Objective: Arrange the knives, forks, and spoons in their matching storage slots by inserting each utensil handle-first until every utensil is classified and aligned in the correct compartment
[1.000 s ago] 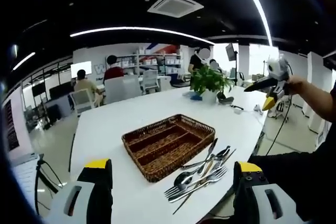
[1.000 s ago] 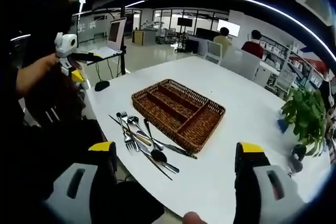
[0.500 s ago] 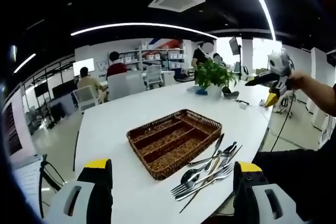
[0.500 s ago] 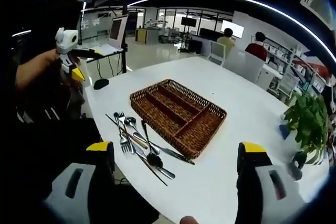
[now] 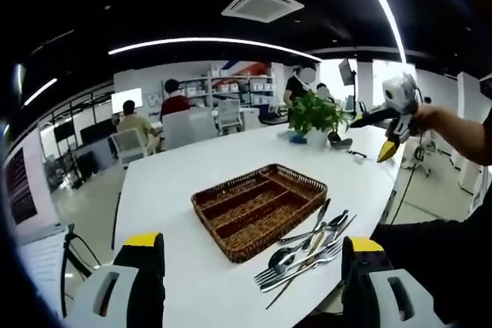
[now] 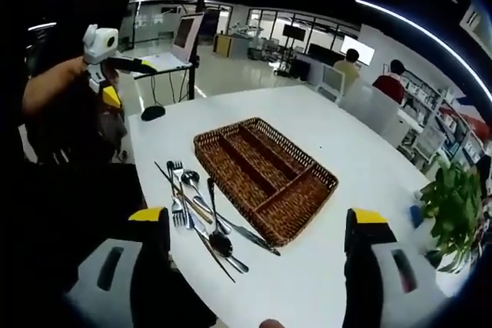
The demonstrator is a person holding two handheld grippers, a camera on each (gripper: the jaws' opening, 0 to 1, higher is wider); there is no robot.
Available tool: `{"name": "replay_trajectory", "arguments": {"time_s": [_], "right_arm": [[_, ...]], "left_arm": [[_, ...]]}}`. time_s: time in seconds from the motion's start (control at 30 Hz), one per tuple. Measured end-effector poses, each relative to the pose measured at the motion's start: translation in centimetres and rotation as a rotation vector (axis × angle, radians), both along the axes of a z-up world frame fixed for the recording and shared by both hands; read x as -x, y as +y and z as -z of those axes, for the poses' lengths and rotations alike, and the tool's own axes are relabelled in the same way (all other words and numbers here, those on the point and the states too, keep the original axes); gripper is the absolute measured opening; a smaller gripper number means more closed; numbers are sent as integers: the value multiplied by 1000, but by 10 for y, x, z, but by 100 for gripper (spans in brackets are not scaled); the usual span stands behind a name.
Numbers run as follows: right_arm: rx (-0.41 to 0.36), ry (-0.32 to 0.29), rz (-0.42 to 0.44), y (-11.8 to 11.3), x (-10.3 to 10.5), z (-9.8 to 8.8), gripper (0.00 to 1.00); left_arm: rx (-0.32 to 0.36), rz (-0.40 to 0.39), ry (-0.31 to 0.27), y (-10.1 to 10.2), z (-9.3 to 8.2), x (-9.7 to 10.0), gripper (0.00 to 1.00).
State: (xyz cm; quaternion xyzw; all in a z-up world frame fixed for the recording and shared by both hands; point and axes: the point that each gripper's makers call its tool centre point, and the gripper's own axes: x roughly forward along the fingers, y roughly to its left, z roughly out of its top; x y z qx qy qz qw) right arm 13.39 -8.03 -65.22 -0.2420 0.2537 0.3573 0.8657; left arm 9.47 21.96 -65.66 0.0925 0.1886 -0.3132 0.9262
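So far, little has shifted, and I read it this way:

table: white top spreads ahead of both sets of jaws; against the views a second ago it sits a touch differently, which I take as my hands drifting, not the things moving.

basket: wicker tray with long slots, ahead and between my left jaws, nearer the right one; in the right gripper view the same basket lies ahead, between the jaws. Slots look empty from here.

utensils: loose pile of forks, spoons and knives just beside the basket's near side, close to my left gripper's right jaw; in the right gripper view the utensils lie just ahead of the left jaw. Unmoved as a heap since the earlier views.

left gripper: jaws spread wide, nothing between them, raised off the table.

right gripper: jaws apart, holding nothing, also raised; in the left gripper view I see it held up well beyond the pile.

meaning: no utensil lifted or slotted yet; I judge sorting not begun, next being a descent onto one piece.
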Motion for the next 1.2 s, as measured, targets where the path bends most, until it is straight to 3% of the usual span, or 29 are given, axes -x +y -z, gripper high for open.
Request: {"name": "replay_trajectory", "arguments": {"time_s": [0.37, 0.47, 0.57, 0.7, 0.73, 0.8, 1.03, 1.2], "right_arm": [[15, -26, -44, 18, -8, -17, 93], [6, 9, -59, 22, -6, -14, 88], [3, 8, -78, 27, -6, -12, 88], [-59, 22, -88, 35, -10, -6, 89], [-71, -11, -98, 38, -13, -6, 88], [-71, -22, -109, 39, -16, 5, 88], [-18, 28, -150, 43, -16, 43, 86], [-40, 54, -160, 48, -19, 60, 80]], "left_arm": [[19, -17, 1, 5, 1, 6, 100], [32, -18, -2, 4, -1, 6, 100], [30, -17, 0, 4, -1, 7, 100], [37, -20, -2, 4, -1, 8, 100], [37, -21, -2, 4, -1, 8, 100], [39, -22, 1, 4, 1, 10, 100], [31, -28, 16, 9, 6, 14, 100], [36, -33, 12, 11, 5, 14, 100]]}}
